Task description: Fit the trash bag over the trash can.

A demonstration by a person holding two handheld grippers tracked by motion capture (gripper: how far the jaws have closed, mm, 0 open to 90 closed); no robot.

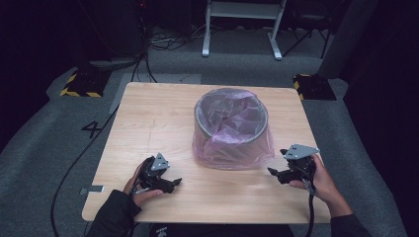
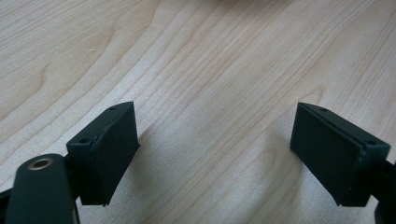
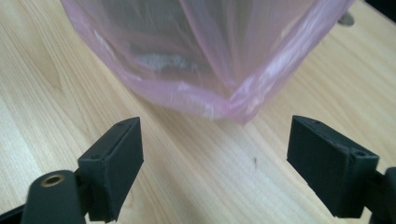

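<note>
The pink bag [image 1: 232,129] lines the round bin [image 1: 230,123] at the table's [image 1: 148,118] middle, its skirt draped over the rim and pooled at the base, likely to be gathered. Your right gripper [image 3: 215,154] faces that skirt, jaws spread wide, empty. Your left gripper [image 2: 215,149] sits left of the bin, wide open, grasping nothing.
</note>
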